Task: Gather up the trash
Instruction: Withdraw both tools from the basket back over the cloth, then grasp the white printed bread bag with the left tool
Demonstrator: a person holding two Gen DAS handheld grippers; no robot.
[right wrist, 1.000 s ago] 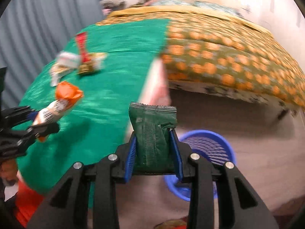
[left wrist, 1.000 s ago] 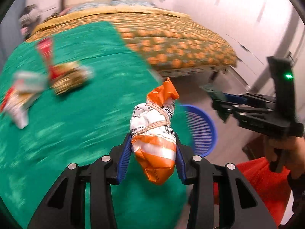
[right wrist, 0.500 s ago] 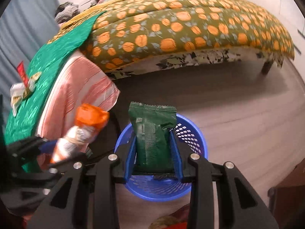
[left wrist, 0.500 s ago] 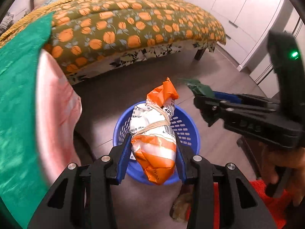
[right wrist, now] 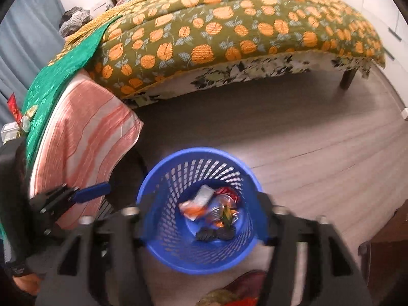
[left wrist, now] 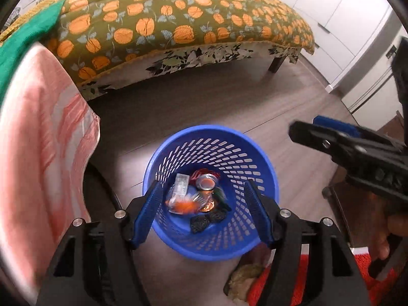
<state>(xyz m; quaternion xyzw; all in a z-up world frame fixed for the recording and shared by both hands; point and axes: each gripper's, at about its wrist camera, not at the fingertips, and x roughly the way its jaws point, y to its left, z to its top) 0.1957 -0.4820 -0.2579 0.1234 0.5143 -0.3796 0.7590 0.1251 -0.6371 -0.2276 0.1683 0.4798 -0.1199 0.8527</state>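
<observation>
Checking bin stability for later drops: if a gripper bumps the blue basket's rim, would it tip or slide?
The blue basket looks like thin perforated plastic with only a few wrappers and a crushed can inside, so probably light. It narrows toward its base, so a rim bump could tip it. On the smooth floor it may slide instead.

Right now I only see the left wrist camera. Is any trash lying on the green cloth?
Observer: Yes. The right wrist view shows a red wrapper on the green cloth.
Operator: Anything near it?
Observer: A pale packet just below it in the picture.
Operator: What's beyond the cloth?
Observer: A grey-blue curtain hangs on that side.
</observation>
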